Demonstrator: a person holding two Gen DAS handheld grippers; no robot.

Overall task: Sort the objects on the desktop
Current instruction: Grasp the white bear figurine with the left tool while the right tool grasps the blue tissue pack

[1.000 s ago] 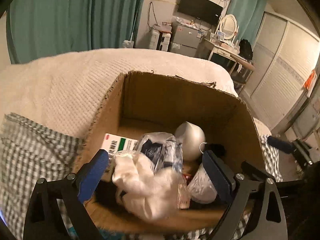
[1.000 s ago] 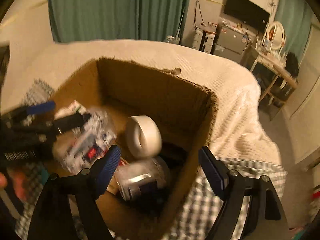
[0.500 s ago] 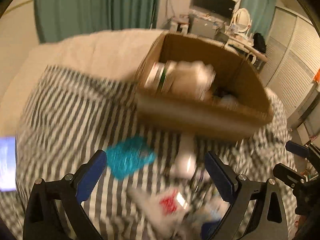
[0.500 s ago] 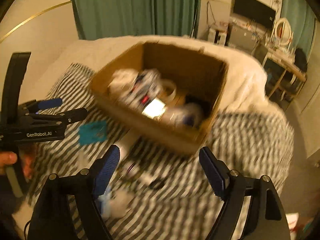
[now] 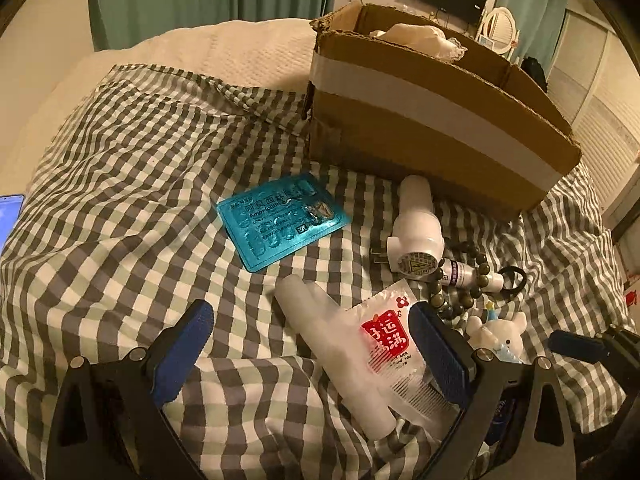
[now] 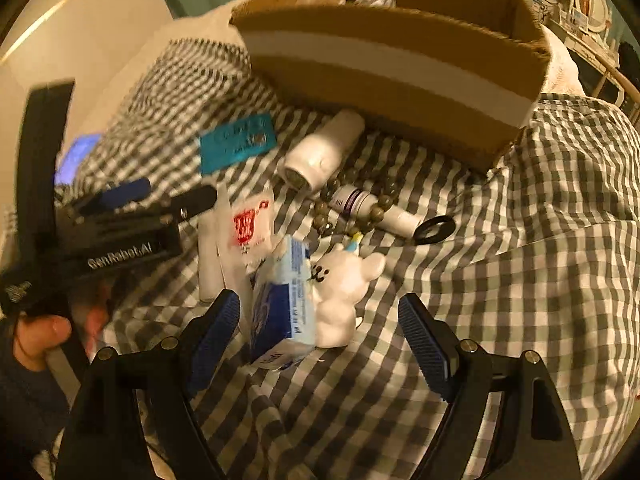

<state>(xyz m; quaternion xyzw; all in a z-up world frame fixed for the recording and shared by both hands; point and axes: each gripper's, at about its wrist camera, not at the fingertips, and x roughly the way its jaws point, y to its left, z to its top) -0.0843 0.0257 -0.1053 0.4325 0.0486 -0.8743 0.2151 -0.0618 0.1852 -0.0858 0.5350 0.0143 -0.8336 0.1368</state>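
A cardboard box (image 5: 440, 120) with a white tape band stands on the checked cloth, holding white wrapped things. Before it lie a teal blister pack (image 5: 280, 220), a white plug-in device (image 5: 416, 224), pale tubes (image 5: 320, 332), a comb packet (image 5: 388, 340) with a red label, a bead bracelet (image 5: 452, 292) and a small bottle (image 5: 460, 270). My left gripper (image 5: 310, 316) is open above the tubes and packet. My right gripper (image 6: 318, 306) is open over a white bear toy (image 6: 344, 284) and a blue-and-white carton (image 6: 284, 304), touching neither.
A black ring (image 6: 434, 230) lies right of the bottle. A lit phone (image 5: 10, 216) sits at the cloth's left edge. A hand (image 6: 40, 336) holds the left gripper (image 6: 120, 216). Bare checked cloth (image 6: 560, 220) spreads to the right; a cream bedspread (image 5: 220, 48) lies behind.
Both grippers have drawn back from over the box's inside and come down low over the loose items in front of it. Both stayed open.
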